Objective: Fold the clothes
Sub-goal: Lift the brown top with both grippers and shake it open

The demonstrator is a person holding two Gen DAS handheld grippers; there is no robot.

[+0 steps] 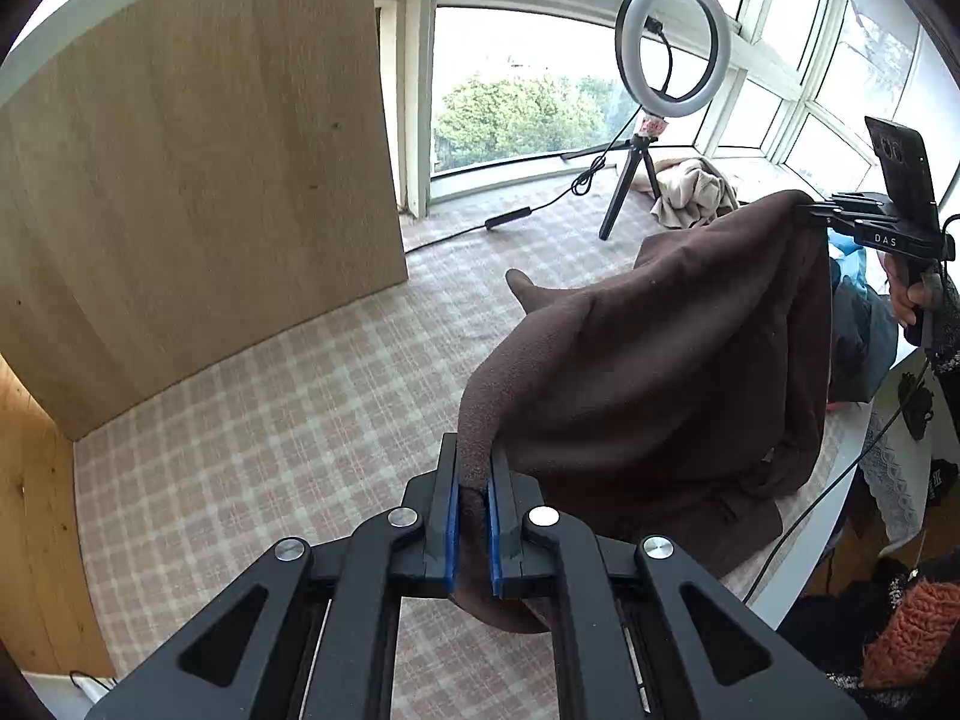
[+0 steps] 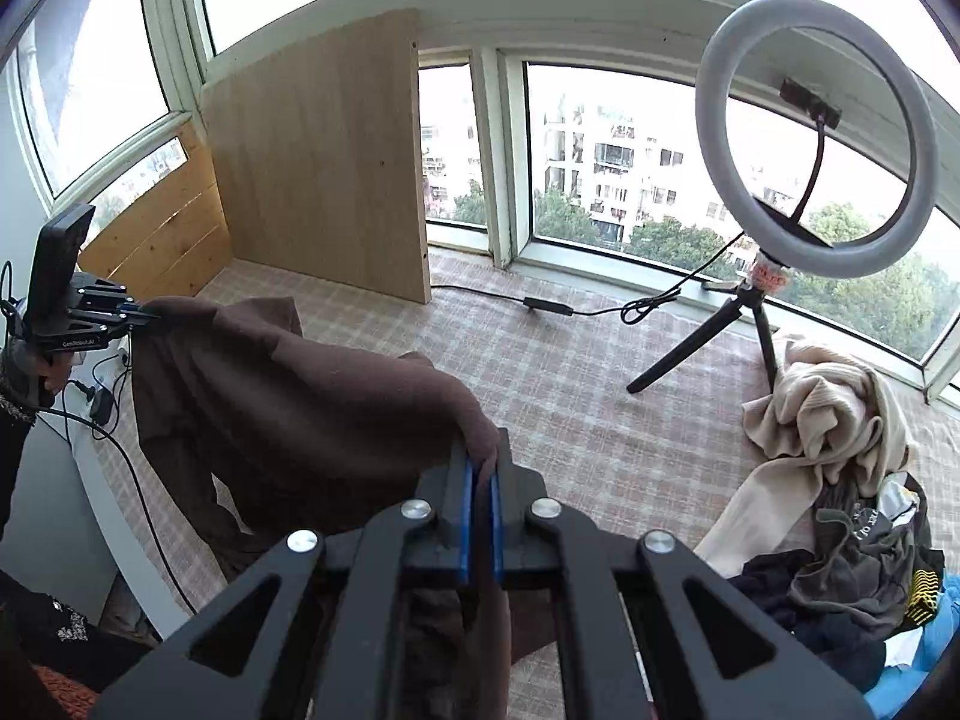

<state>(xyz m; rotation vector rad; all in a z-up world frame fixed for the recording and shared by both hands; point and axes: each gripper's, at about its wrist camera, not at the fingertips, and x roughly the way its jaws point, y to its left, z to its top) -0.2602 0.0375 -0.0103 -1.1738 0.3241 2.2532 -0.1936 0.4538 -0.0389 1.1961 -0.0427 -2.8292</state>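
Left tool [image 1: 474, 516]: closed on one end of the brown garment's top edge; the fleece is pinched between the blue pads, with a tuft hanging below them.
Brown garment [image 1: 660, 360]: held aloft between both tools, its long axis running from one tool to the other; the top edge sags in a shallow curve between the grips. The body hangs down in a broad drape, and its lower part appears to rest bunched on the surface. A narrow part is seen lying out on the surface beyond it, possibly a sleeve.
Deciding relation: the garment lies straight ahead of each tool and is shared evenly, so neither hand is nearer; any fold or lay-down would turn on both ends being moved together along that edge.
Material: thick, matte, napped fleece, soft and heavy enough to droop; slipping from the pads is judged unlikely.
Right tool [image 2: 480, 498]: closed on the opposite end of the edge, cloth trapped between the blue pads and trailing beneath.
Surface [image 1: 270, 420]: covered by a pink-and-cream checked cloth, with bare room ahead of the left tool.
Ring light [image 2: 816, 138]: stood on a small tripod towards the windows.
Clothes pile [image 2: 840, 480]: a cream knit and dark pieces heaped at the right, well apart from the held garment.
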